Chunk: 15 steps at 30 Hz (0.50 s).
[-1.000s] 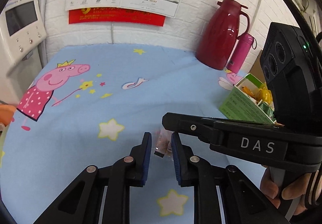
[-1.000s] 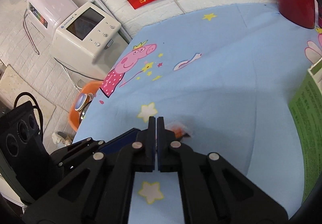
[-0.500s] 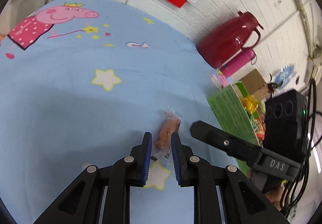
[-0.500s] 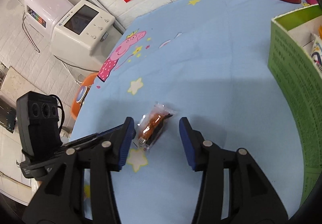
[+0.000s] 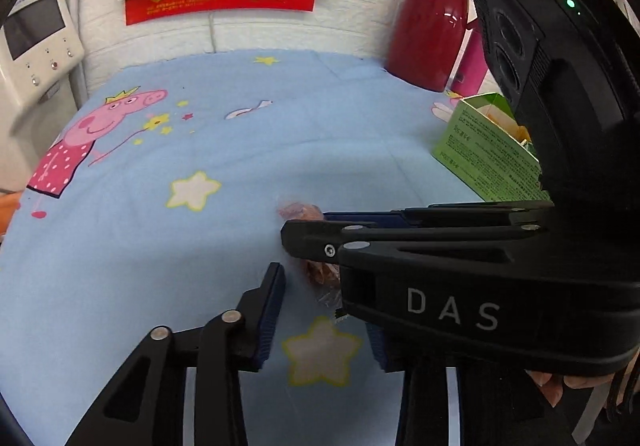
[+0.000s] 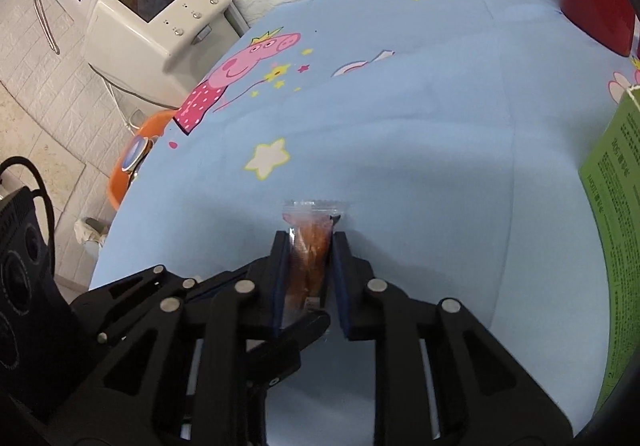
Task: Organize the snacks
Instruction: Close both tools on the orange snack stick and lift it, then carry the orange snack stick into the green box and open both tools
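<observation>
Cartoon-print blue tablecloth, white brick wall

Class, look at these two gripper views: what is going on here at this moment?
A person is tidying snacks with two handheld grippers. The right gripper has its jaws closed around a clear-wrapped orange snack over the blue cartoon tablecloth. The left gripper sits just beside it, jaws open, holding nothing. The green snack box stands to the right, already holding some items.
</observation>
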Available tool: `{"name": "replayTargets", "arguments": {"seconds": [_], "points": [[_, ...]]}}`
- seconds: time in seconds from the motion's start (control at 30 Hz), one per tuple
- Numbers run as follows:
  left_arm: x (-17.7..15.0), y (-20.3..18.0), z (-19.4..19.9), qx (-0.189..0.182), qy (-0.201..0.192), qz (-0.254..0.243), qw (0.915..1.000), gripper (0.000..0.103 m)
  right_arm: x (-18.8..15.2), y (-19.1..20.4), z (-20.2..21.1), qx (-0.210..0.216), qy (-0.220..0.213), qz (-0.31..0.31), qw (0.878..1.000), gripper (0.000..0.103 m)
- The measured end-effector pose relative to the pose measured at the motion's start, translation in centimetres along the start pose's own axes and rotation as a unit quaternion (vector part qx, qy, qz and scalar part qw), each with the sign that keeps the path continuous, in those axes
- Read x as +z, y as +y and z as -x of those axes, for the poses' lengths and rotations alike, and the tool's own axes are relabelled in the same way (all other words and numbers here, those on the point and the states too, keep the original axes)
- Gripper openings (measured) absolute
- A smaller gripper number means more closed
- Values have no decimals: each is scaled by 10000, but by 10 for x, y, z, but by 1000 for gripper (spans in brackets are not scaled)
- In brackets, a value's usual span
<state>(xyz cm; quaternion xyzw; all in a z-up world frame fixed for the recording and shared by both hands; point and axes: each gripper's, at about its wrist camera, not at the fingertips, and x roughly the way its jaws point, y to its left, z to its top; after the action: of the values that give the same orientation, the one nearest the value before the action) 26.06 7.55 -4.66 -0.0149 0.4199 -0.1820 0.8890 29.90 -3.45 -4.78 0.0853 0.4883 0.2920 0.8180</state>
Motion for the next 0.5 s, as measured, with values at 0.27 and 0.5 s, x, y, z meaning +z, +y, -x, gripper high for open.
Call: {"name": "replayTargets", "arguments": {"seconds": [0.27,0.5], "points": [[0,-20,17,-71,-146,-70,9998,20,-14,4,29,128,-292,-178,9993,22],[16,-77,63,-181,-609,-525,9966,20,-25,5,108,46,-1088,-130,9940,22]]}}
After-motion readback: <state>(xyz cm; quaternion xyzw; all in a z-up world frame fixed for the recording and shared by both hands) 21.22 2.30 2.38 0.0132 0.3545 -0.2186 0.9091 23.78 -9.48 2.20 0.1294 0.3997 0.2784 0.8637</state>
